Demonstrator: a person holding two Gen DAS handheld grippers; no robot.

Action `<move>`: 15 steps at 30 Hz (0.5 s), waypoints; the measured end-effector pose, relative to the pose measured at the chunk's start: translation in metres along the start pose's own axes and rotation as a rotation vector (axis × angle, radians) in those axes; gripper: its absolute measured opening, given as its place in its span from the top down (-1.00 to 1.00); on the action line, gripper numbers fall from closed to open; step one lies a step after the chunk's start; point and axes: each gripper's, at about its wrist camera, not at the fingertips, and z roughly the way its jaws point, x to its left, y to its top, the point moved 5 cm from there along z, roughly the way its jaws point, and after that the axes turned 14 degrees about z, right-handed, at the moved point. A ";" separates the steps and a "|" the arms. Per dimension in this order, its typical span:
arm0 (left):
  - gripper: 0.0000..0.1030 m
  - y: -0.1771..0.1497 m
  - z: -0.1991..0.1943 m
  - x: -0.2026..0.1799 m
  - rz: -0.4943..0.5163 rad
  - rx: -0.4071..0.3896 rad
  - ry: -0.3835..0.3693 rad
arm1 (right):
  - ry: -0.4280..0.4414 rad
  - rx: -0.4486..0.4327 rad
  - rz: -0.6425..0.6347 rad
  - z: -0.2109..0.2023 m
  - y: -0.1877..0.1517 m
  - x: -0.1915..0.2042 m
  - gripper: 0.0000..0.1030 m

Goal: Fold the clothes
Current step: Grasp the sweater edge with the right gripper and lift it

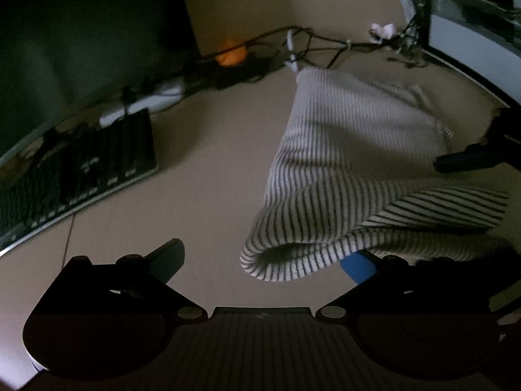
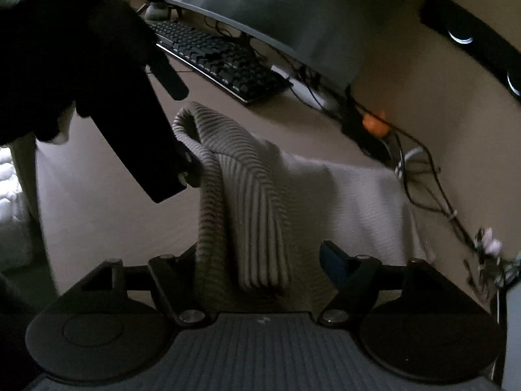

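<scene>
A cream garment with thin dark stripes (image 1: 342,150) lies partly bunched on the beige desk (image 1: 202,179). My left gripper (image 1: 263,260) is open wide, and a rolled fold of the garment drapes over its blue-padded right finger (image 1: 358,267). In the right wrist view the same garment (image 2: 247,195) runs between the fingers of my right gripper (image 2: 260,262). That gripper stands open around a thick striped fold. The left gripper (image 2: 185,133) shows there at upper left, with the fold hanging off its lower finger. A dark finger of the right gripper (image 1: 456,161) reaches the garment's right edge.
A black keyboard (image 1: 81,169) (image 2: 221,62) lies in front of a dark monitor (image 1: 81,49) (image 2: 293,16). Tangled cables (image 1: 325,42) (image 2: 423,179) and a small orange object (image 1: 231,53) (image 2: 374,123) line the back wall. Bare desk lies between keyboard and garment.
</scene>
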 end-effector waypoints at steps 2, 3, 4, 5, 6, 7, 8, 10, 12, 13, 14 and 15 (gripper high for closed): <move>-1.00 0.003 -0.001 0.001 -0.012 -0.017 -0.021 | 0.028 0.023 0.070 0.002 0.004 -0.011 -0.39; -1.00 0.004 -0.001 0.002 -0.019 -0.026 -0.032 | 0.042 0.035 0.104 0.003 0.007 -0.016 -0.08; -1.00 0.005 -0.002 0.003 -0.026 -0.036 -0.042 | 0.055 0.046 0.139 0.004 0.009 -0.021 0.18; -1.00 0.005 -0.004 0.004 -0.033 -0.047 -0.052 | 0.069 0.058 0.174 0.005 0.011 -0.026 0.20; -1.00 0.004 -0.007 0.005 -0.039 -0.061 -0.060 | 0.083 0.070 0.209 0.006 0.014 -0.032 0.26; -1.00 0.002 -0.010 0.007 -0.042 -0.078 -0.065 | 0.097 0.081 0.243 0.007 0.016 -0.037 0.28; -1.00 0.001 -0.014 0.009 -0.044 -0.095 -0.070 | 0.111 0.093 0.278 0.008 0.019 -0.042 0.31; -1.00 -0.002 -0.017 0.011 -0.027 -0.115 -0.062 | 0.139 0.116 0.348 0.010 0.024 -0.052 0.34; -1.00 -0.005 -0.016 0.012 0.004 -0.123 -0.045 | 0.170 0.137 0.426 0.010 0.026 -0.065 0.35; -1.00 -0.005 -0.014 0.011 0.029 -0.119 -0.030 | 0.188 0.145 0.466 0.008 0.026 -0.072 0.36; -1.00 -0.005 -0.011 0.009 0.056 -0.116 -0.021 | 0.206 0.152 0.505 0.007 0.026 -0.079 0.36; -1.00 -0.004 -0.007 0.006 0.079 -0.115 -0.018 | 0.222 0.159 0.543 0.007 0.026 -0.087 0.36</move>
